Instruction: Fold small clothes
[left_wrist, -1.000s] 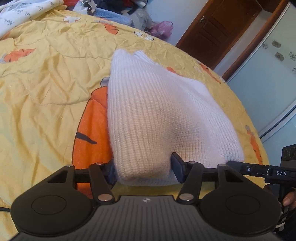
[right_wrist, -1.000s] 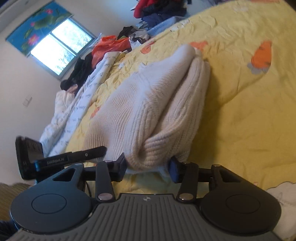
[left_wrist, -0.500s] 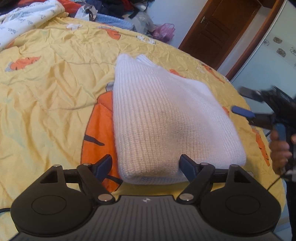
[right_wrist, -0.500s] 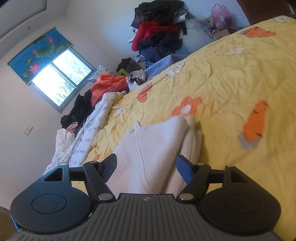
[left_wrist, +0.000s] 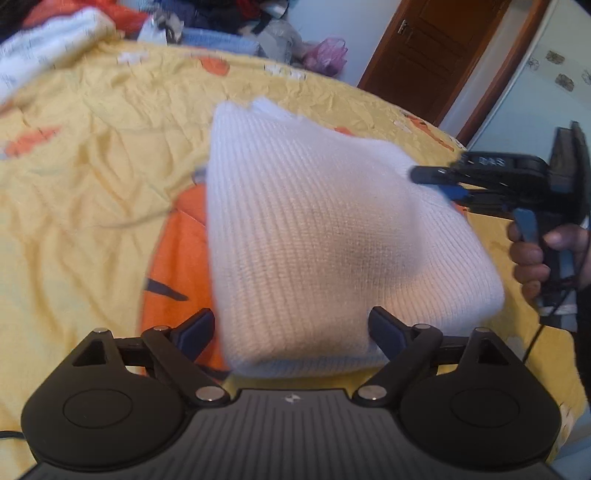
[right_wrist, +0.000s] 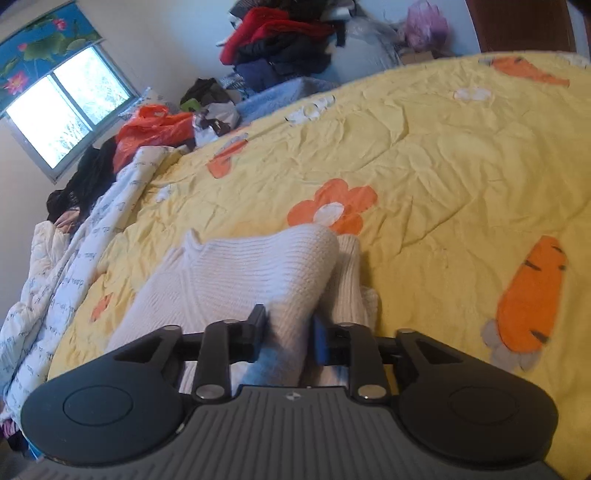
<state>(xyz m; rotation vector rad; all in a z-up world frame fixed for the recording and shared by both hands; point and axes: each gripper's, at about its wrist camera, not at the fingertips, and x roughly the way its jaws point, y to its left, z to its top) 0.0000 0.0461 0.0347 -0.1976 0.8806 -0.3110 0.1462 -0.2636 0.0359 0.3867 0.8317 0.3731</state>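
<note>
A wide bed under a yellow quilt printed with orange carrots and flowers (right_wrist: 443, 155) fills the room, clothes heaped (right_wrist: 280, 44) by the far wall beside a window (right_wrist: 66, 110). The folded white ribbed knit sweater (left_wrist: 325, 236) lies on the quilt. The left gripper (left_wrist: 291, 328) tilts down, jaws opening astride its near edge; the right gripper (right_wrist: 288, 334) is closing on a fold.

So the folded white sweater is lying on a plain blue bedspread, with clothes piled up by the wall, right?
Not quite: the bedspread is yellow with orange carrots and flowers, not plain blue, as the right wrist view shows. The folded white sweater does lie on it, with clothes piled by the wall.
</note>
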